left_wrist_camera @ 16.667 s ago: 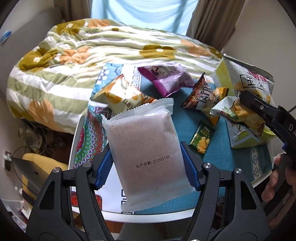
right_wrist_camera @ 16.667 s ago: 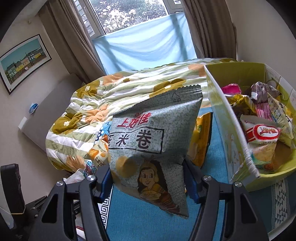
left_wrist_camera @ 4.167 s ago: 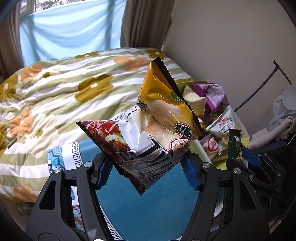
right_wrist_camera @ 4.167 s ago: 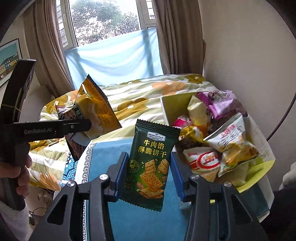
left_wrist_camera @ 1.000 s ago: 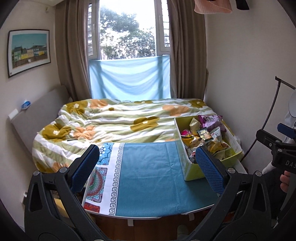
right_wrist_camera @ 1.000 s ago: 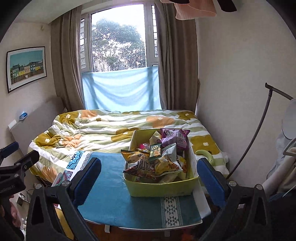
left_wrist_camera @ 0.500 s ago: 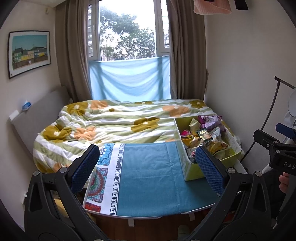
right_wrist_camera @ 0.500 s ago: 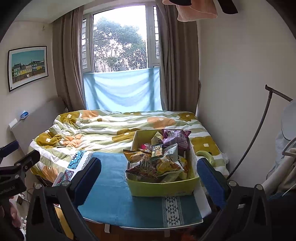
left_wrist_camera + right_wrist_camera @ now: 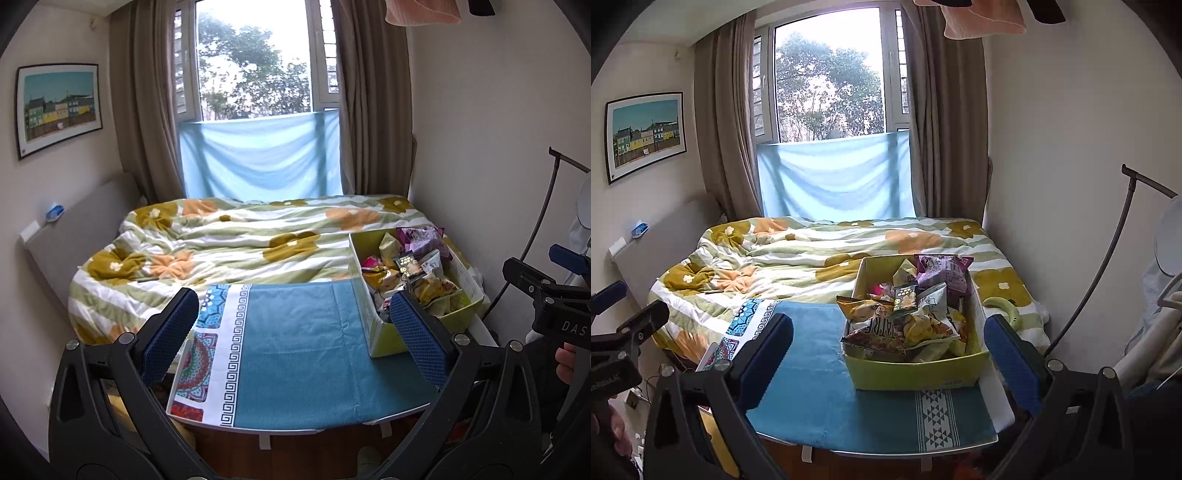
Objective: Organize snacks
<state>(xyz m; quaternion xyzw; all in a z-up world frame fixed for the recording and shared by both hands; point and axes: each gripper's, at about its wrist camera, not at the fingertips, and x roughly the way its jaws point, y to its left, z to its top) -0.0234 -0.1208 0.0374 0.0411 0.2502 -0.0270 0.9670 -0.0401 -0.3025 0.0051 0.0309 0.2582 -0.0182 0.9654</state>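
A yellow-green box full of snack bags stands on the right side of a small table with a teal cloth. In the left wrist view the same box sits at the table's right edge, its snack bags piled inside. My left gripper is open and holds nothing, well back from the table. My right gripper is open too, empty, pulled back in front of the box. The cloth carries no loose snacks.
A bed with a flowered quilt lies behind the table, under a window with curtains. A wall stands close on the right, with a curved black rod. A person's hand holds the right gripper's handle. The left gripper's body shows at left.
Both grippers have drifted slightly back and up from the table over the last second. They stay open and empty; the box and its snacks have not moved.
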